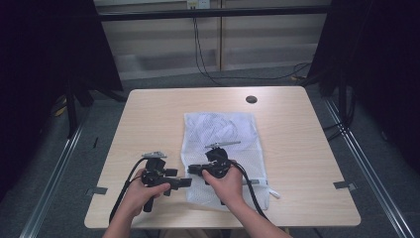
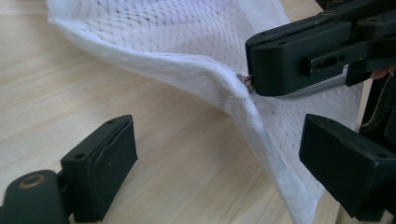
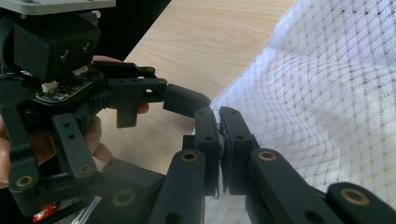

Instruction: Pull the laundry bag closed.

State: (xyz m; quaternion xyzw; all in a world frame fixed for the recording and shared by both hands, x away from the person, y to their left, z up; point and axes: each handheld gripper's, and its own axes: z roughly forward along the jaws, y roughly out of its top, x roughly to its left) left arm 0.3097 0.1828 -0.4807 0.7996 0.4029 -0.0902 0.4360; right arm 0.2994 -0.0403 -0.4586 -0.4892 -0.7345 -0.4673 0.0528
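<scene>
The right claw [image 2: 250, 84], pressed together, pinches the white mesh laundry bag's [image 1: 223, 148] zipper pull [image 2: 246, 82] at its raised edge, which lies between the spread left claw's [image 2: 219, 163] jaws on the worktop [image 1: 148, 129].

My white mesh laundry bag [image 1: 220, 148] has a fine honeycomb weave with a plain white hem. It lies on my pale wooden table [image 1: 148, 124], streaked with light grain. My left gripper [image 1: 185, 182] and right gripper [image 1: 194, 170] are matt black.
</scene>
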